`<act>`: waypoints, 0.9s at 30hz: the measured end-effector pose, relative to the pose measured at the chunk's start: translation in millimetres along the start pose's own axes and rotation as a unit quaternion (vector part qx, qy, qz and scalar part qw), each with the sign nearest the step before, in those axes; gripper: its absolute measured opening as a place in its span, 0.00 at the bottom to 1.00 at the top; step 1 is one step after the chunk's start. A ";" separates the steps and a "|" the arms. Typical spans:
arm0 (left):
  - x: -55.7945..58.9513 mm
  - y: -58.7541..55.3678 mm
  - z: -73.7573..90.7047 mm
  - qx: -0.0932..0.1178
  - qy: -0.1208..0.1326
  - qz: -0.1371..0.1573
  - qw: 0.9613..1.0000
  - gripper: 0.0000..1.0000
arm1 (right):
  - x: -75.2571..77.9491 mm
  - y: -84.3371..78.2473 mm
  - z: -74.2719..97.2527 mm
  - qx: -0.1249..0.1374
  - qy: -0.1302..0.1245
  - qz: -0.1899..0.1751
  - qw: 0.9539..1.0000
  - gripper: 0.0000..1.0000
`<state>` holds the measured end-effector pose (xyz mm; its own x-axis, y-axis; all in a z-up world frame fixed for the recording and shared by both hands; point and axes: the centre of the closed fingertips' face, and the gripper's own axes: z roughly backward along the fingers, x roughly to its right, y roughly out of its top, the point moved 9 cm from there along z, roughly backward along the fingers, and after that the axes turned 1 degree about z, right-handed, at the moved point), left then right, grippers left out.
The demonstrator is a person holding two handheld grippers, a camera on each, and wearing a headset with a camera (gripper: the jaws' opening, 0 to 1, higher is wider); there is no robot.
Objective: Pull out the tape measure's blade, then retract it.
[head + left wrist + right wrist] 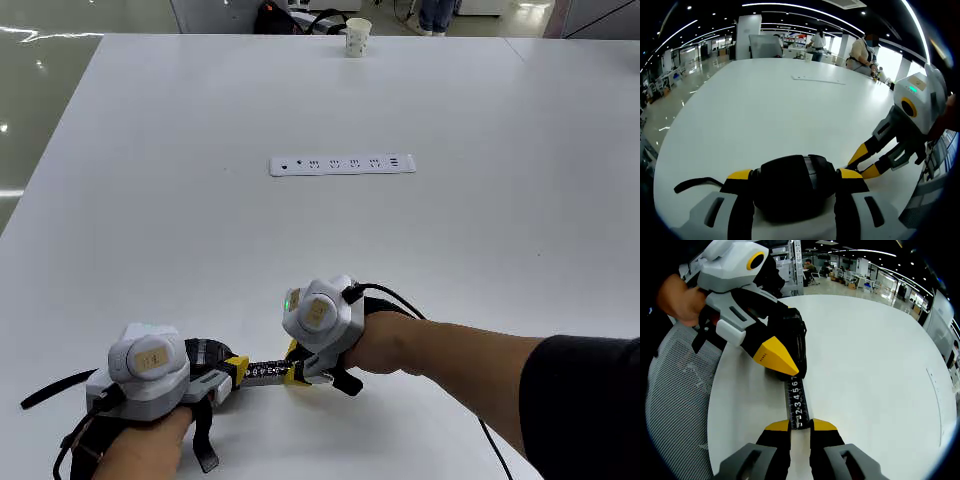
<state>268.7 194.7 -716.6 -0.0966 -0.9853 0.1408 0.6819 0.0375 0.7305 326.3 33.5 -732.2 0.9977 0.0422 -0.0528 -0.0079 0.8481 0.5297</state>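
A black tape measure [207,354] sits near the table's front edge, and my left gripper [226,373] is shut on its case [792,185]. A short stretch of blade [262,371] runs out of it to the right. My right gripper [294,373] is shut on the blade's end, its yellow fingertips [823,425] pinched on the printed numbers [797,401]. In the right gripper view the left gripper [771,356] and the case [792,337] lie straight ahead, close. In the left gripper view the right gripper [863,161] comes in from the right.
A white power strip [342,164] lies mid-table and a paper cup [358,38] stands at the far edge. The white table [480,220] stretches wide beyond the grippers. A black strap [50,390] trails left of the left gripper. People stand far behind the table [860,50].
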 end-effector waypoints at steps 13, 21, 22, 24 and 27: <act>-0.3 -0.5 0.5 -0.002 -0.001 0.002 1.000 0.60 | 1.0 4.9 -4.5 0.006 0.002 0.003 1.000 0.10; -0.1 -0.1 0.1 -0.003 -0.001 0.001 1.000 0.60 | 0.3 6.6 -5.5 0.010 0.001 0.000 1.000 0.10; -0.1 0.0 0.2 -0.004 -0.001 0.001 1.000 0.60 | -0.2 6.9 -5.2 0.010 0.001 -0.001 1.000 0.10; -0.2 -0.1 0.4 -0.005 -0.002 0.002 1.000 0.60 | -0.5 7.5 -5.7 0.011 0.001 -0.002 1.000 0.10; -0.4 -0.2 0.3 -0.004 -0.002 0.003 1.000 0.60 | -0.7 9.1 -6.7 0.012 0.002 -0.002 1.000 0.10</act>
<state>268.4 195.1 -716.6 -0.0954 -0.9844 0.1477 0.6887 0.0419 0.7238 325.1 44.7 -733.0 0.9975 0.0401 -0.0581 -0.0015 0.8349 0.5504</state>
